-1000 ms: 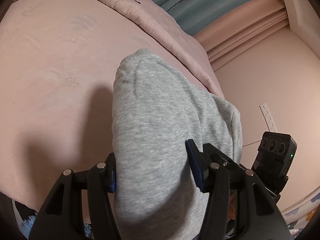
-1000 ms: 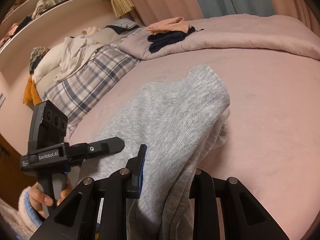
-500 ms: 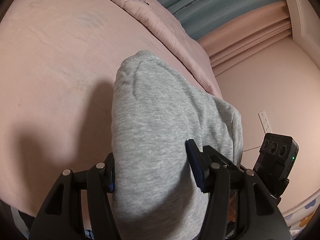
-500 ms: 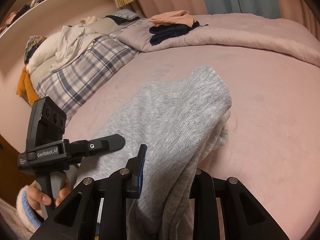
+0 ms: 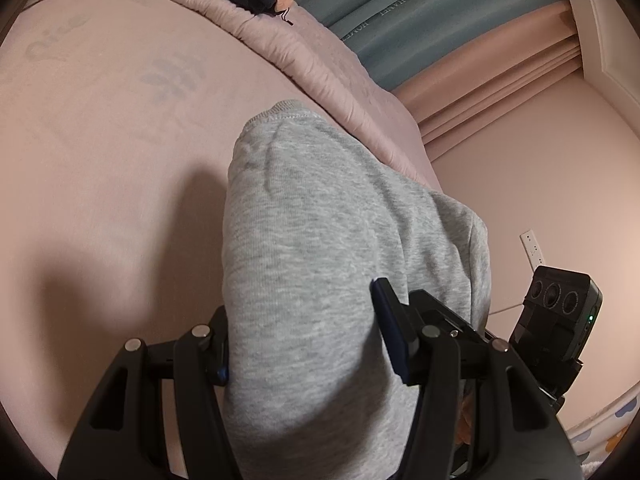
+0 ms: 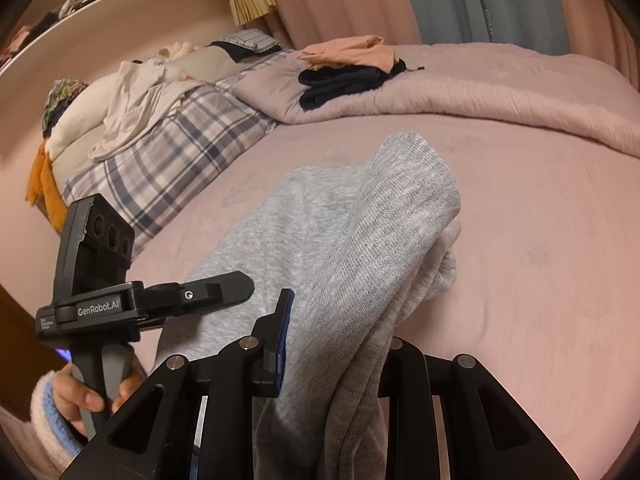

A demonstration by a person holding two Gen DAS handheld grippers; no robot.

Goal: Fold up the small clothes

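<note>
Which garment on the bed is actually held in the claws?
The grey knit garment, gripped by both the left claw and right claw. The folded navy piece and peach piece lie untouched on the comforter.

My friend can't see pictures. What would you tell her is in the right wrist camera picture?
The right gripper pinches a grey garment that drapes onto a pink bed. To the left, a hand holds the left gripper beside the same cloth. Folded dark and peach clothes sit on a quilt behind.
</note>
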